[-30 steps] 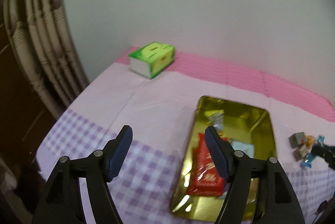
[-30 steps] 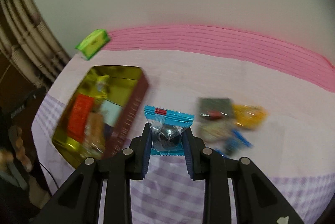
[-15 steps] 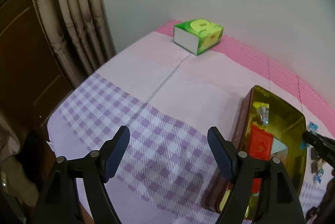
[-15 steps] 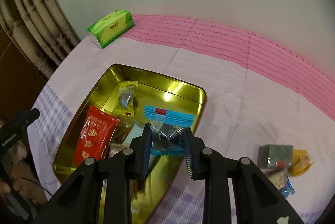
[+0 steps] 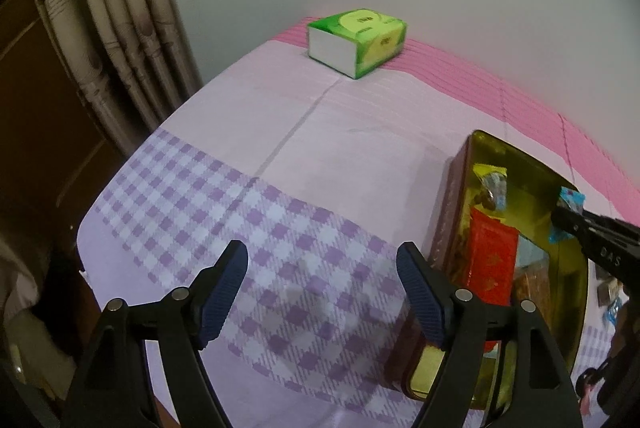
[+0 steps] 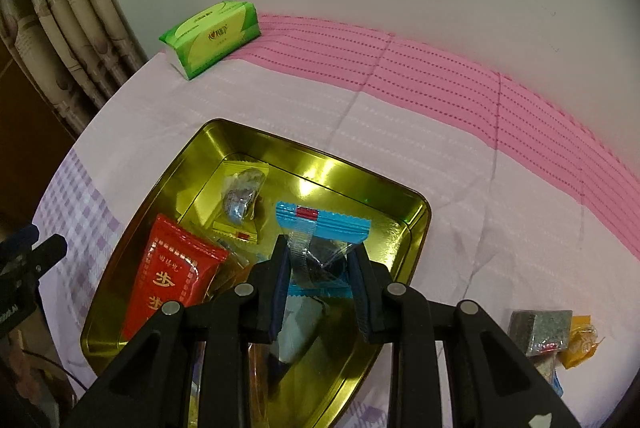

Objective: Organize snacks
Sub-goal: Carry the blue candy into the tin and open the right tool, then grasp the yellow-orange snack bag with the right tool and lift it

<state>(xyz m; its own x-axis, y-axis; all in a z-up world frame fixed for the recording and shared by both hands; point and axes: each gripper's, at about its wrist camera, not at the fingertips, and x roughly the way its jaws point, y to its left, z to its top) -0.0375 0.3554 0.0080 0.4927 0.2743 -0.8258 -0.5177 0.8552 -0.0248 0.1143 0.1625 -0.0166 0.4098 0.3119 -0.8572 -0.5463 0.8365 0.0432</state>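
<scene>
My right gripper (image 6: pixel 320 260) is shut on a blue-wrapped snack (image 6: pixel 320 228) and holds it above the gold tin tray (image 6: pixel 416 228). The tray holds a red packet (image 6: pixel 172 272), a yellow-wrapped snack (image 6: pixel 242 195) and other wrappers. In the left wrist view the tray (image 5: pixel 568 328) lies at the right, with the right gripper (image 5: pixel 560 218) and its blue snack (image 5: pixel 570 197) over the far rim. My left gripper (image 5: pixel 322 268) is open and empty above the checked cloth, left of the tray.
A green tissue pack (image 5: pixel 358 41) (image 6: pixel 212 35) sits at the table's back left by the wall. Loose snacks, a grey one (image 6: pixel 540 328) and a yellow one (image 6: pixel 580 342), lie right of the tray. A curtain (image 5: pixel 112 27) hangs at the left past the table edge.
My right gripper carried the blue snack leftward from the loose pile to above the tray. My left gripper swung left, away from over the tray, and stayed open.
</scene>
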